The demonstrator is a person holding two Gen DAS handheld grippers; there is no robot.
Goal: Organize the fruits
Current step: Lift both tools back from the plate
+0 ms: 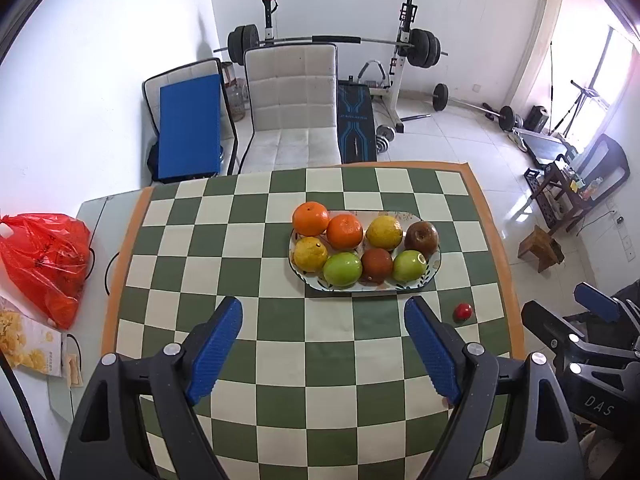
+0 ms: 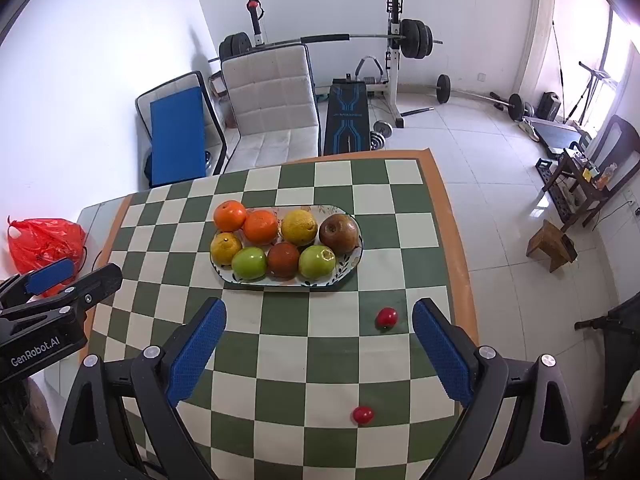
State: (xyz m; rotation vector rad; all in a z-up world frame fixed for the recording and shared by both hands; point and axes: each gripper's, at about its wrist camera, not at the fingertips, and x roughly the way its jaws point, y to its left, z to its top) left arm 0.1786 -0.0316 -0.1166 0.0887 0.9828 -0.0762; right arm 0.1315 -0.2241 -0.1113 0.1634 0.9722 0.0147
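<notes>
My left gripper hangs above the checkered tablecloth, jaws spread wide, nothing between them. My right gripper likewise stands agape and empty over the same cloth. The oval plate sits toward the far middle of the table and carries eight fruits in two rows: far row, two oranges, a yellow citrus, a brown fruit; near row, another yellow citrus, a green apple, a reddish-brown fruit, a second green apple. Two small red fruits lie loose off the plate, one near its right end, the other nearer me. A red plastic bag sits off the cloth at left
</notes>
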